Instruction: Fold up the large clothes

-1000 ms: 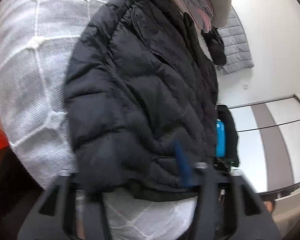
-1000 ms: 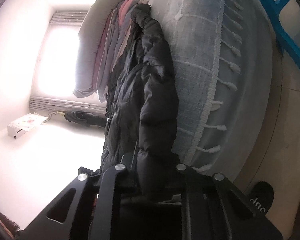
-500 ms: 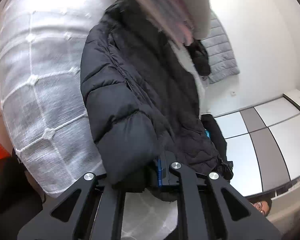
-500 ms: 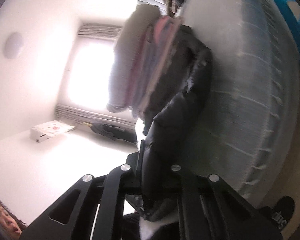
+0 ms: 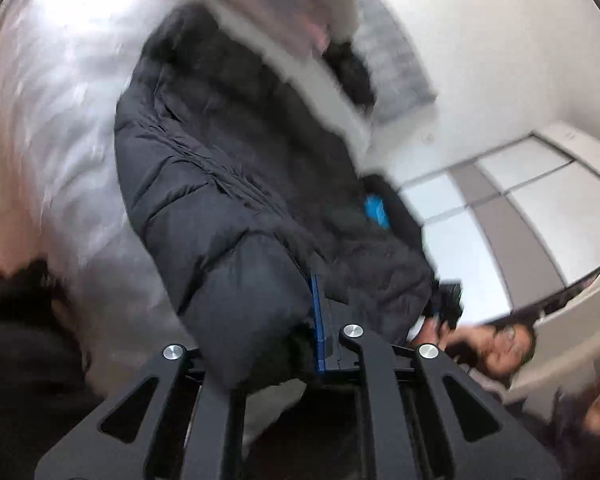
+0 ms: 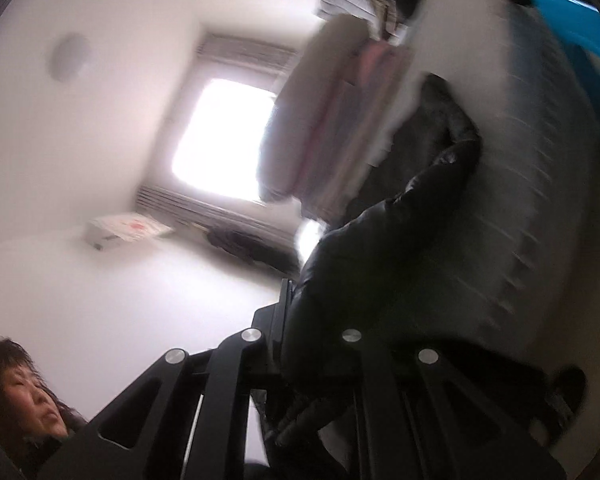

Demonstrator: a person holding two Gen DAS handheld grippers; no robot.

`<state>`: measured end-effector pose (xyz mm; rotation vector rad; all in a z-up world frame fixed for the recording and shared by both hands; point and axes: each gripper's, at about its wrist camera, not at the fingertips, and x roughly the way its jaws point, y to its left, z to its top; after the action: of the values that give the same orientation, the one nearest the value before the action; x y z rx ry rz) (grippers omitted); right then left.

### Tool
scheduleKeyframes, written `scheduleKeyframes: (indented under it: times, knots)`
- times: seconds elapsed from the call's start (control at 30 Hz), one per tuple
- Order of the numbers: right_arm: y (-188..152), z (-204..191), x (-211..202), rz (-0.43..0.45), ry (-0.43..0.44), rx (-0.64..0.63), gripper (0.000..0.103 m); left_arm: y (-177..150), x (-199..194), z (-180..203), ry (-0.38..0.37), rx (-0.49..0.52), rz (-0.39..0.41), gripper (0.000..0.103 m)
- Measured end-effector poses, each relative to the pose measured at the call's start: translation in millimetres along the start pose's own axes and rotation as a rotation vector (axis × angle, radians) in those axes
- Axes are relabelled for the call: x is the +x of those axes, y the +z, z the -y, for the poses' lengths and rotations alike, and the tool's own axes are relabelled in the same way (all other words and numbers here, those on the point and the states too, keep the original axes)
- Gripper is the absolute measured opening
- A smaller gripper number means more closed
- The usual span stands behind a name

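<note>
Black puffer jacket [image 5: 236, 184], quilted and bulky, lies spread on a pale textured bedcover [image 5: 60, 128], with its near end bunched up into both hand-held grippers. In the left wrist view, the left gripper [image 5: 296, 344] has its jaws pressed nearly together, pinching a thick padded fold of the jacket against a blue pad on one finger. In the right wrist view, the right gripper [image 6: 300, 340] has another dark fold of the same jacket [image 6: 380, 264] between its fingers, and its jaws are opening; the cloth seems to sit there yet, though how firmly is unclear. To do this step well, both holds should probably rise together and level, keeping the hem taut between them so the padded layers carry over onto the body without sagging or twisting, and neither grip should let go before the fold is laid down. Much is hard to read: both views are smeared by motion, the fingertips of both grippers are buried in dark fabric, and the jacket's collar end is covered by a pile of folded clothes [image 5: 284, 8]. A bright window [image 6: 220, 132] washes out the right view. A person appears at the lower edge of each view.
</note>
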<state>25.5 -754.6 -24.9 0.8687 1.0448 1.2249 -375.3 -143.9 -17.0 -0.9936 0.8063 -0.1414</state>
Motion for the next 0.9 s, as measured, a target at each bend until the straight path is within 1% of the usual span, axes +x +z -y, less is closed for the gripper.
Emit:
scheduleKeyframes:
  times: [0.03,0.07,0.1,0.13,0.17,0.2,0.23,0.27,0.37,0.4,0.43,0.47,0.5,0.53,0.57,0.6,0.63,0.67,0.77,0.9]
  knots:
    - [-7,14,-4,-0.022,-0.042,0.044,0.032,-4,7,-9,0.012,-0.019,-0.025,0.011]
    - [-13,25,-10,-0.025,-0.053,0.080,0.050,-10,16,-24,0.024,-0.063,-0.053,0.011]
    - [-18,36,-14,-0.021,-0.052,0.117,0.054,-13,22,-37,0.024,-0.115,-0.064,0.011]
    - [-21,40,-14,-0.016,-0.047,0.134,0.054,-14,26,-44,0.020,-0.143,-0.063,0.012]
    - [-24,46,-16,-0.004,-0.042,0.148,0.060,-15,29,-50,0.017,-0.166,-0.056,0.015]
    - [-25,49,-16,0.008,-0.048,0.154,0.069,-15,31,-53,0.009,-0.181,-0.049,0.018]
    - [-24,50,-14,0.016,-0.059,0.161,0.071,-15,33,-54,0.004,-0.191,-0.044,0.027]
    - [-25,52,-12,0.013,-0.070,0.165,0.072,-17,32,-54,0.000,-0.193,-0.039,0.034]
    - [-26,59,-9,-0.005,-0.074,0.174,0.071,-23,31,-52,0.001,-0.184,-0.028,0.044]
    - [-27,61,-7,-0.002,-0.076,0.175,0.069,-24,32,-54,0.001,-0.191,-0.023,0.045]
    - [-27,63,-6,0.006,-0.079,0.176,0.062,-25,32,-58,0.011,-0.208,-0.013,0.046]
    - [-27,63,-8,0.011,-0.077,0.179,0.043,-27,34,-61,0.015,-0.224,-0.005,0.046]
    - [-27,64,-6,0.009,-0.082,0.180,0.031,-29,37,-62,0.017,-0.241,0.002,0.046]
    - [-28,66,-3,0.013,-0.093,0.175,0.029,-29,38,-64,0.018,-0.258,0.012,0.046]
    - [-29,64,-2,0.018,-0.098,0.163,0.021,-28,38,-65,0.018,-0.262,0.022,0.046]
    - [-31,61,-3,0.021,-0.101,0.152,0.020,-28,37,-64,0.014,-0.257,0.041,0.046]
    - [-31,59,-3,0.030,-0.104,0.147,0.018,-28,36,-62,0.004,-0.251,0.060,0.037]
    - [-32,59,-3,0.043,-0.098,0.147,0.016,-27,34,-61,0.000,-0.242,0.078,0.015]
    - [-33,56,-6,0.072,-0.073,0.149,0.013,-28,24,-52,-0.014,-0.198,0.123,0.009]
    - [-36,43,-14,0.103,0.002,0.138,0.012,-27,4,-28,-0.038,-0.148,0.162,0.008]
